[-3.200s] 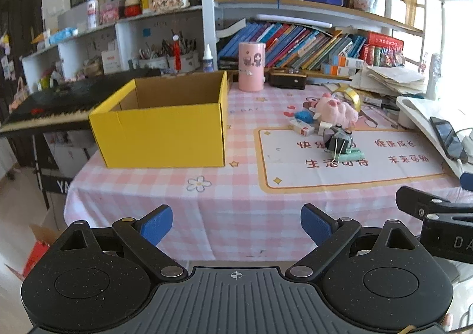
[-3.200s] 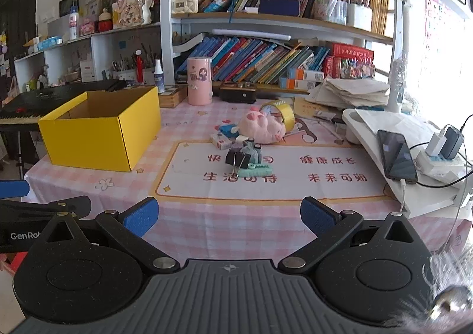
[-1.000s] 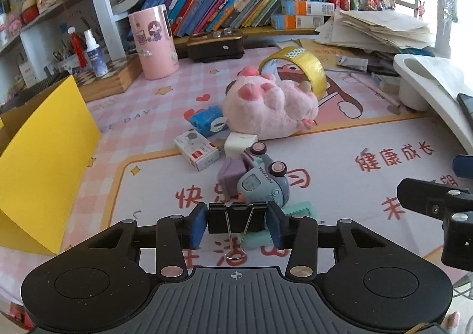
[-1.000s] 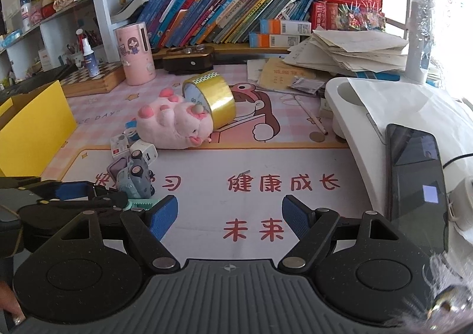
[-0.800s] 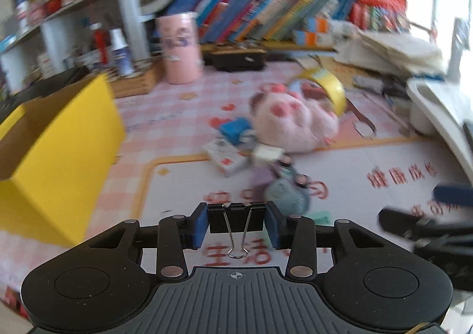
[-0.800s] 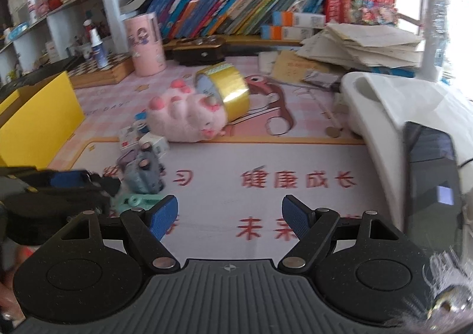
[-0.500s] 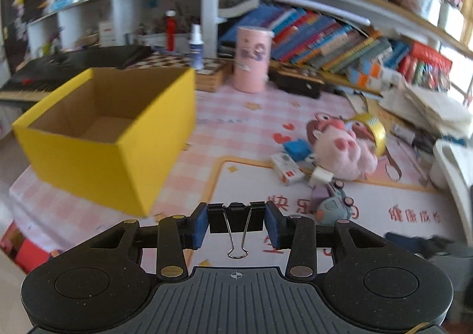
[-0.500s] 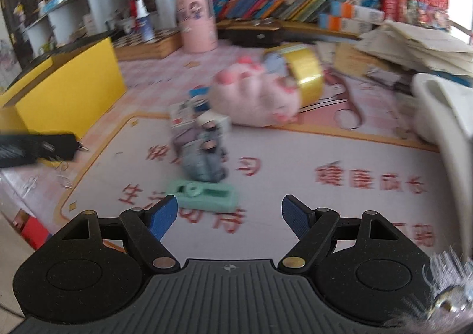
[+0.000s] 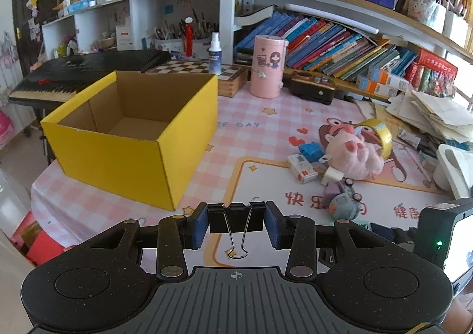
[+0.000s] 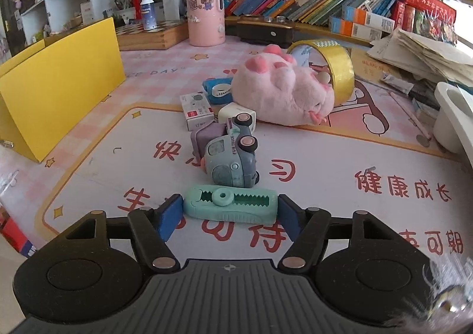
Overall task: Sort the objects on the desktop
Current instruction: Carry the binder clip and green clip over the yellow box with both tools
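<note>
My left gripper [image 9: 236, 223] is shut on a black binder clip [image 9: 236, 215] and holds it in the air, in front of the open yellow cardboard box [image 9: 133, 156]. The clip's wire handles hang down toward the camera. In the right wrist view my right gripper [image 10: 229, 208] is low over the desk mat with its jaws closing. A mint-green cutter [image 10: 230, 206] lies on the mat between the blue pads, which stand just off its two ends. Right behind the cutter a grey-blue toy truck [image 10: 233, 156] lies on its side.
Behind the truck are a pink plush [image 10: 280, 91], a yellow tape roll [image 10: 337, 68], small white boxes [image 10: 198, 110] and a blue item [image 10: 217, 88]. The yellow box [image 10: 59, 79] stands at the left. A pink canister [image 10: 205, 11], bookshelves and a paper stack [image 10: 419, 53] line the back.
The left gripper carried the clip up and to the left, so the box's inside now shows. The right gripper came down to the green cutter, and its jaws narrowed around it.
</note>
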{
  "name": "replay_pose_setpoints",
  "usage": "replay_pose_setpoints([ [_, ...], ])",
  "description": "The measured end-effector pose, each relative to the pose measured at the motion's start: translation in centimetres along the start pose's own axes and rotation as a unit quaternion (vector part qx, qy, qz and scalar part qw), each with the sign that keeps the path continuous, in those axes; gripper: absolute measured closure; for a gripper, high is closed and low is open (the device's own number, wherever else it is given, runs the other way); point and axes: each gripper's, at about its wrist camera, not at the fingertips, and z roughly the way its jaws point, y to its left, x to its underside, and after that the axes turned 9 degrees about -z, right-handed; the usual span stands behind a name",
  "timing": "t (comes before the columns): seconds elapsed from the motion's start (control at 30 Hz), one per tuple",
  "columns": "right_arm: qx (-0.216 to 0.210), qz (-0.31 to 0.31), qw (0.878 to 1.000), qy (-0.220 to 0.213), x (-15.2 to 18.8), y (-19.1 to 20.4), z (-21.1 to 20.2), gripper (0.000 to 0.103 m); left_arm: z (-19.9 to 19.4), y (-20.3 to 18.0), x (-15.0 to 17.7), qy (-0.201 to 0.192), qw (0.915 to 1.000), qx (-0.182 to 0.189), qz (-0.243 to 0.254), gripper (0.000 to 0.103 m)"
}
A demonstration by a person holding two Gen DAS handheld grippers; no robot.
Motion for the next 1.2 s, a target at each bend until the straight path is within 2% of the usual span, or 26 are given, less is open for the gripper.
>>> replay_pose_setpoints([
  [0.3, -0.028, 0.034, 0.999, 0.003, -0.6, -3.6, -3.9, 0.037, -0.2, -1.0, 0.1, 0.002, 0.9993, 0.038, -0.001, 0.063],
  [0.6, -0.078, 0.016, 0.997, -0.025, -2.1, -4.3, -8.4, 0.037, -1.8, -0.6, 0.7, 0.002, 0.9987, 0.05, -0.014, 0.063],
  [0.7, -0.081, -0.001, 0.996, -0.035, -2.2, -3.5, -9.8, 0.037, -2.3, 0.2, 1.1, 0.001, 0.9984, 0.053, -0.018, 0.063],
  [0.93, -0.083, -0.008, 0.996, -0.019, -1.1, -0.1, -11.3, 0.037, -3.7, 3.3, 1.8, -0.007, 0.9964, 0.083, -0.012, 0.063],
  [1.2, -0.044, 0.011, 0.999, -0.02, -0.4, 5.5, -13.9, 0.037, -6.1, 9.2, 2.1, -0.015, 0.9938, 0.109, 0.01, 0.063],
])
